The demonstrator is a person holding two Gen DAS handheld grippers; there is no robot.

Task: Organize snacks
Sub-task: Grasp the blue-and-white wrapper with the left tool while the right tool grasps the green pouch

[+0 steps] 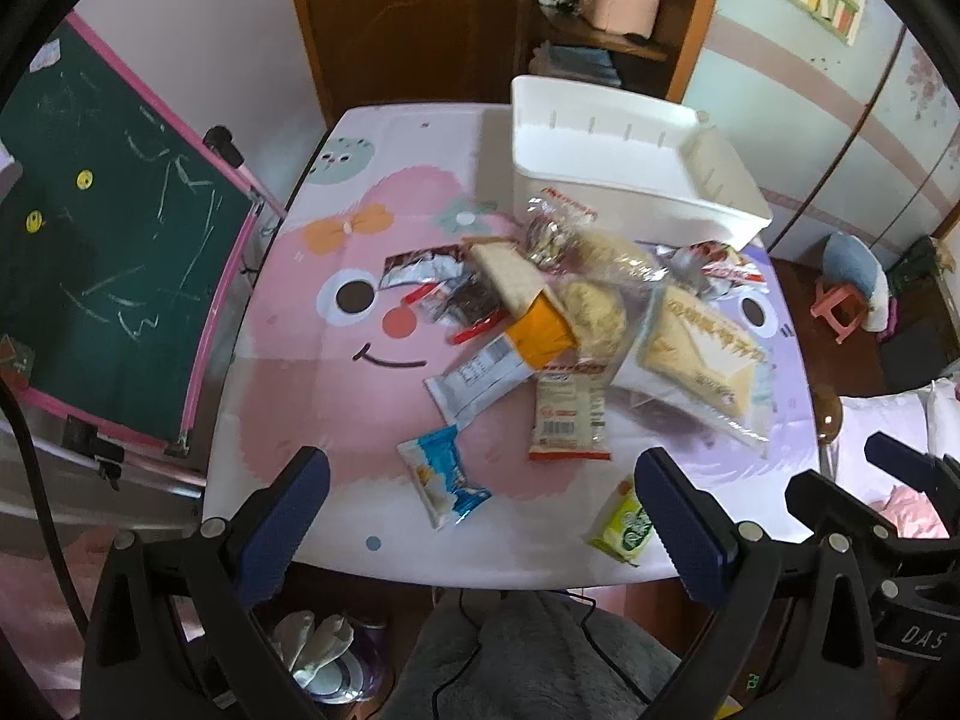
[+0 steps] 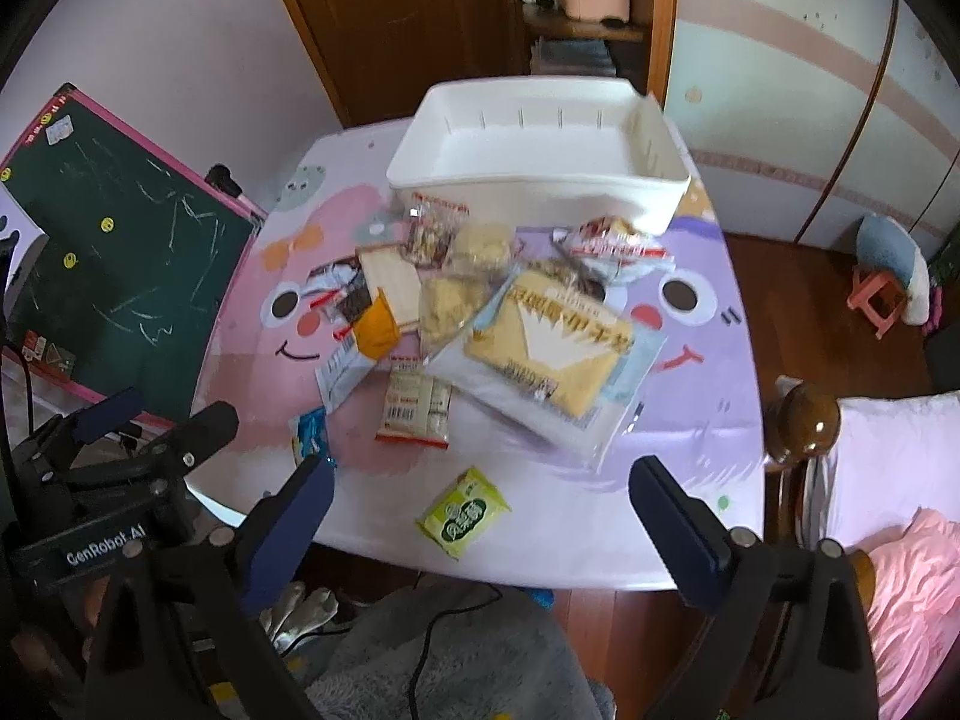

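A heap of snack packets lies mid-table: a large yellow packet (image 1: pixel 702 354) (image 2: pixel 552 354), a red-and-white packet (image 1: pixel 570 420) (image 2: pixel 417 408), an orange one (image 1: pixel 537 333) and clear bags of biscuits (image 1: pixel 594 294). An empty white bin (image 1: pixel 636 162) (image 2: pixel 540 156) stands behind the heap. Closer to me lie a blue-and-white packet (image 1: pixel 444 483) and a green packet (image 1: pixel 624 525) (image 2: pixel 462 513). My left gripper (image 1: pixel 480 474) hangs open above the near table edge, over the blue packet. My right gripper (image 2: pixel 480 480) is open above the green packet. Neither holds anything.
The table (image 1: pixel 300 408) wears a pink and purple cartoon cloth. A green chalkboard (image 1: pixel 102 240) leans at the left. A wooden door (image 1: pixel 408 12) and shelf stand behind. A bed with pink bedding (image 2: pixel 900 540) and a wooden post (image 2: pixel 804 420) are at the right.
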